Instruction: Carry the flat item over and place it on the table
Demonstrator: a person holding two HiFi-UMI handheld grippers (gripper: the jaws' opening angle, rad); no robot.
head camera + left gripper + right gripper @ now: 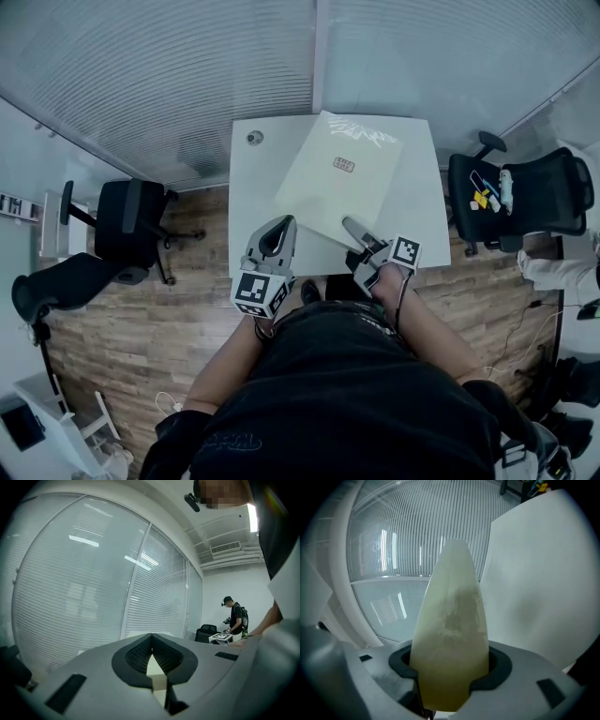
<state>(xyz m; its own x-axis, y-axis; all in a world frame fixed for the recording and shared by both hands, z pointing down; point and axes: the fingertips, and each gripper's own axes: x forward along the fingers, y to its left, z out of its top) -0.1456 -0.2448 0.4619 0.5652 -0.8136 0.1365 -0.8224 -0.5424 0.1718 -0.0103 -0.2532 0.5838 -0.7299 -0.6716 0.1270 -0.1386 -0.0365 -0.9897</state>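
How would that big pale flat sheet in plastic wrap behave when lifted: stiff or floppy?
Probably stiff: the pale plastic-wrapped sheet looks straight-edged though left claw and right claw grip only its near edge. Its glossy wrap may be slippery.

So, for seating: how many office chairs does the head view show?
3: one chair left of the table, another lower left, a third right of the table. More may be hidden behind the person.

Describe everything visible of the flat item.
The flat item is a thin, pale cream rectangular sheet with a small label at its centre and glossy wrinkled film at its far end. It sits angled over the white table; whether it rests there is unclear. The right tool clamps its near edge, the left tool its near corner.
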